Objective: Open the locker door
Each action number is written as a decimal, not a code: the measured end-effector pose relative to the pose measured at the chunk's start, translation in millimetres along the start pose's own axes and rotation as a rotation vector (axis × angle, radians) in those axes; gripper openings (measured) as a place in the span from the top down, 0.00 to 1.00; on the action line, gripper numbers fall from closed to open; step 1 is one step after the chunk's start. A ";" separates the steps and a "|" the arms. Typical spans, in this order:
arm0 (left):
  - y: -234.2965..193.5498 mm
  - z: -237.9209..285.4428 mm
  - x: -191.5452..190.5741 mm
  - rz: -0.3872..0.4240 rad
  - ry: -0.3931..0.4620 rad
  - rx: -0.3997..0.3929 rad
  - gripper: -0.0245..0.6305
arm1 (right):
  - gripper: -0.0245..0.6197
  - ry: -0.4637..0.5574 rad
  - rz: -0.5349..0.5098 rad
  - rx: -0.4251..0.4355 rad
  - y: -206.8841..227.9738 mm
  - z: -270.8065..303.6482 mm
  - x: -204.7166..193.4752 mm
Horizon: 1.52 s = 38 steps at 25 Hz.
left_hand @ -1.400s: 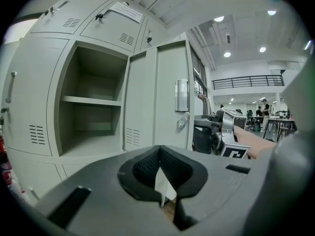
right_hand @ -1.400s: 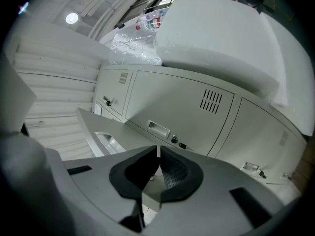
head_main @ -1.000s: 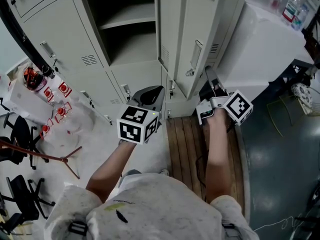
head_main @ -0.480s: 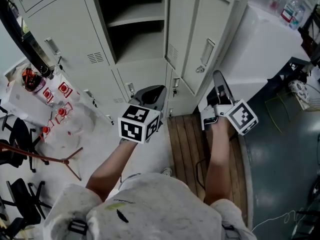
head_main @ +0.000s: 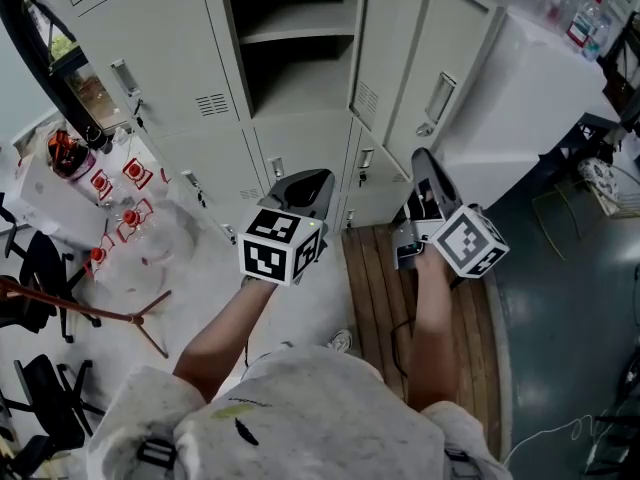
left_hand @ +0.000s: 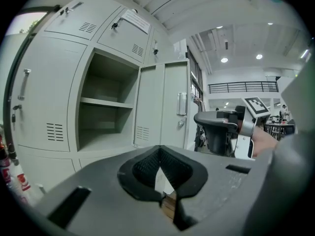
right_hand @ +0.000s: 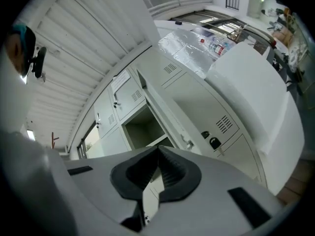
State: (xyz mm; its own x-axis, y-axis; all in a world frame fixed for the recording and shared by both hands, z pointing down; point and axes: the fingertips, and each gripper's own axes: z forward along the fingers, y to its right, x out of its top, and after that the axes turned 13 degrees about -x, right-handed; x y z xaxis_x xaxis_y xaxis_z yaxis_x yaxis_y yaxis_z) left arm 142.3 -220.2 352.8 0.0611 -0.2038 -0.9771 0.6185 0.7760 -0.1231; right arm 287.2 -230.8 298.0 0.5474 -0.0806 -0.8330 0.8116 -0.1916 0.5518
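- You hold two tongs, one in each hand. One locker door (head_main: 430, 78) stands swung open at 1 o'clock in your head view, beside one open compartment (head_main: 300, 68) with one shelf (head_main: 297, 34).
- The frame's upper edge cuts off the door's top. The red-marked clutter (head_main: 110, 208) at 9 o'clock is hard to make out.
- Your left gripper (head_main: 303, 186) has its jaws pressed together, holding nothing.
- Your right gripper (head_main: 421, 163), just below the door, is closing, its jaws almost together with nothing between them.
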 end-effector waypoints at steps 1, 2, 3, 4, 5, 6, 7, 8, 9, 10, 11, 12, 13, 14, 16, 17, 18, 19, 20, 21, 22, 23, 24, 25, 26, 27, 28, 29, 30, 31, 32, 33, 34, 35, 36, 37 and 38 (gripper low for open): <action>-2.3 -5.2 -0.8 -0.003 0.002 0.005 0.95 | 0.95 -0.009 -0.021 -0.003 -6.0 -0.4 -6.0; -4.3 -10.1 -1.5 -0.005 0.004 0.008 0.95 | 0.95 -0.017 -0.041 -0.008 -11.4 -1.1 -11.9; -6.1 -14.9 -2.2 -0.006 0.006 0.011 0.95 | 0.95 -0.024 -0.056 -0.011 -16.8 -1.9 -17.4; -7.8 -19.8 -3.0 -0.007 0.007 0.013 0.95 | 0.95 -0.029 -0.069 -0.013 -22.2 -2.9 -22.6; -9.6 -25.0 -3.9 -0.008 0.008 0.016 0.95 | 0.95 -0.033 -0.080 -0.014 -27.6 -3.9 -27.7; -11.8 -30.4 -4.7 -0.010 0.009 0.020 0.95 | 0.95 -0.038 -0.092 -0.015 -32.8 -5.0 -32.4; -14.4 -35.6 -5.6 -0.012 0.009 0.025 0.95 | 0.95 -0.041 -0.104 -0.017 -38.1 -5.9 -36.8; -17.0 -40.5 -6.5 -0.016 0.009 0.030 0.95 | 0.95 -0.044 -0.119 -0.018 -43.3 -7.0 -40.7; -19.3 -45.2 -7.5 -0.019 0.009 0.034 0.95 | 0.95 -0.046 -0.136 -0.020 -48.6 -8.3 -44.3; -21.3 -49.8 -8.4 -0.021 0.009 0.036 0.95 | 0.95 -0.046 -0.156 -0.023 -53.9 -9.8 -47.9; -22.9 -54.7 -9.2 -0.023 0.011 0.037 0.95 | 0.95 -0.046 -0.177 -0.026 -59.6 -11.4 -51.5; -24.1 -59.5 -9.7 -0.024 0.014 0.036 0.95 | 0.95 -0.045 -0.200 -0.030 -65.5 -13.2 -55.3; -25.0 -64.1 -10.0 -0.024 0.018 0.033 0.95 | 0.96 -0.044 -0.225 -0.033 -71.4 -15.1 -59.1; -25.6 -68.3 -10.2 -0.025 0.021 0.029 0.95 | 0.96 -0.044 -0.251 -0.037 -77.3 -17.0 -63.2; -27.0 -76.3 -10.9 -0.026 0.025 0.021 0.95 | 0.96 -0.044 -0.301 -0.047 -88.2 -20.6 -72.4; -27.8 -80.1 -11.4 -0.026 0.026 0.018 0.95 | 0.96 -0.045 -0.323 -0.051 -93.2 -22.4 -77.3; -28.5 -83.7 -12.1 -0.026 0.027 0.015 0.95 | 0.96 -0.046 -0.344 -0.056 -97.8 -24.4 -81.9; -28.9 -87.0 -12.7 -0.027 0.027 0.012 0.95 | 0.96 -0.047 -0.364 -0.060 -101.9 -26.5 -86.2; -29.3 -89.9 -13.4 -0.028 0.027 0.009 0.95 | 0.96 -0.048 -0.383 -0.064 -105.5 -28.6 -90.1; -29.7 -92.8 -14.1 -0.029 0.027 0.007 0.95 | 0.96 -0.050 -0.401 -0.069 -108.9 -30.7 -93.7; -30.1 -95.7 -14.8 -0.029 0.027 0.004 0.95 | 0.96 -0.050 -0.416 -0.073 -112.1 -32.5 -97.0; -30.4 -98.5 -15.6 -0.029 0.027 0.002 0.95 | 0.96 -0.050 -0.428 -0.077 -115.0 -34.3 -100.1; -30.7 -101.3 -16.6 -0.028 0.026 0.001 0.95 | 0.96 -0.050 -0.439 -0.080 -117.5 -35.9 -102.7; -30.8 -103.8 -17.6 -0.028 0.026 -0.001 0.95 | 0.96 -0.048 -0.450 -0.084 -119.6 -37.5 -105.2; -30.9 -106.4 -18.7 -0.027 0.025 -0.002 0.95 | 0.96 -0.047 -0.461 -0.088 -121.7 -39.1 -107.5; -31.2 -109.1 -20.0 -0.027 0.023 -0.003 0.95 | 0.96 -0.047 -0.472 -0.091 -123.8 -40.6 -109.9; -31.7 -111.7 -21.2 -0.027 0.020 -0.004 0.95 | 0.96 -0.047 -0.482 -0.094 -125.9 -42.0 -112.3; -32.3 -114.3 -22.2 -0.027 0.019 -0.004 0.95 | 0.96 -0.048 -0.490 -0.096 -128.0 -43.4 -114.7; -33.0 -116.7 -22.9 -0.029 0.019 -0.004 0.95 | 0.96 -0.049 -0.497 -0.098 -129.9 -44.6 -117.0; -33.7 -118.6 -23.3 -0.030 0.020 -0.004 0.95 | 0.96 -0.051 -0.502 -0.100 -131.4 -45.6 -119.2; -34.0 -120.0 -23.4 -0.030 0.021 -0.004 0.95 | 0.96 -0.053 -0.508 -0.101 -132.7 -46.6 -121.1; -33.9 -120.8 -23.4 -0.029 0.023 -0.005 0.95 | 0.96 -0.054 -0.514 -0.103 -133.6 -47.7 -122.7; -33.0 -121.2 -23.5 -0.027 0.023 -0.007 0.95 | 0.96 -0.055 -0.520 -0.106 -134.0 -49.1 -124.0; -31.6 -121.2 -23.8 -0.024 0.023 -0.011 0.95 | 0.96 -0.056 -0.527 -0.110 -134.2 -50.5 -125.1; -29.9 -121.0 -24.0 -0.023 0.023 -0.016 0.95 | 0.96 -0.057 -0.533 -0.114 -134.2 -51.8 -126.0; -28.5 -120.8 -24.3 -0.022 0.024 -0.021 0.95 | 0.96 -0.058 -0.538 -0.117 -134.4 -52.9 -126.6; -27.4 -120.5 -24.4 -0.023 0.024 -0.026 0.95 | 0.96 -0.058 -0.541 -0.118 -134.6 -53.8 -126.9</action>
State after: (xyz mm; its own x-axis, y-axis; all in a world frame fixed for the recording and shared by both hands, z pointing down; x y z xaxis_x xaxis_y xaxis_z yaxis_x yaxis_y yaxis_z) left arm 29.5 -164.6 359.1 0.0281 -0.2074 -0.9779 0.5993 0.7865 -0.1495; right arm 119.5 -142.2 331.5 0.0373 -0.0553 -0.9978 0.9930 -0.1096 0.0432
